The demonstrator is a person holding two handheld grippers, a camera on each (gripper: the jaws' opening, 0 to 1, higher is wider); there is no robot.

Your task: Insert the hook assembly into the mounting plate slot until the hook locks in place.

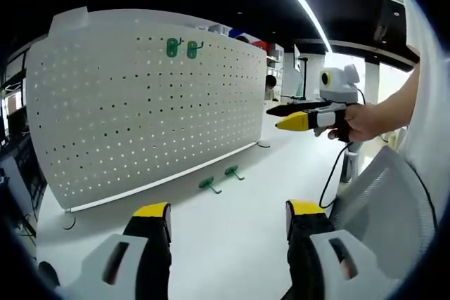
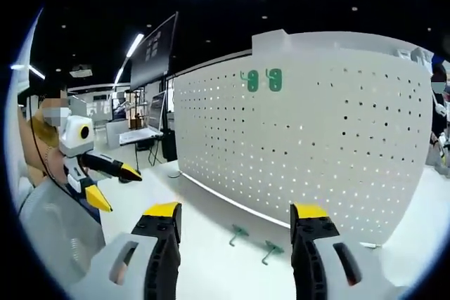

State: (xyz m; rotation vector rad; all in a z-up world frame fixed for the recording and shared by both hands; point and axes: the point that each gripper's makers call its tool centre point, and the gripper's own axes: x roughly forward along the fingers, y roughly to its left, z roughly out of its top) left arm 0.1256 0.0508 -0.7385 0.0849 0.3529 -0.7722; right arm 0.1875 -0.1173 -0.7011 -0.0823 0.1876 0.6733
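Two green plastic hooks are lying loose on the white tabletop (image 1: 232, 244), just in front of the foot of the white perforated pegboard panel (image 1: 140, 103): in your left gripper view, one hook (image 1: 209, 185) and its neighbour (image 1: 233, 171) are sitting side by side, near each other but apart. Two more green hooks, one (image 1: 172, 48) beside the other (image 1: 192, 49), are hanging close together near the top edge of that same panel.

You're holding your left gripper (image 1: 228, 219) low in front of the panel with its yellow-tipped black jaws spread wide, nothing between them. Your right gripper (image 1: 283, 117) is coming into that view off to the panel's right, gripped in your hand (image 1: 362, 123), well clear of the board; its jaws look almost together from here.

Switching to your right gripper view, that gripper (image 2: 235, 219) is showing its jaws standing well apart and empty, pointing at the panel (image 2: 316, 138). The loose hooks, one (image 2: 238, 232) and the other (image 2: 271, 250), are resting at the panel's base, and the mounted pair are up near its top edge, one (image 2: 251, 80) beside the other (image 2: 273, 79). Your left gripper (image 2: 116, 187) is hovering off to the panel's left, jaws parted.
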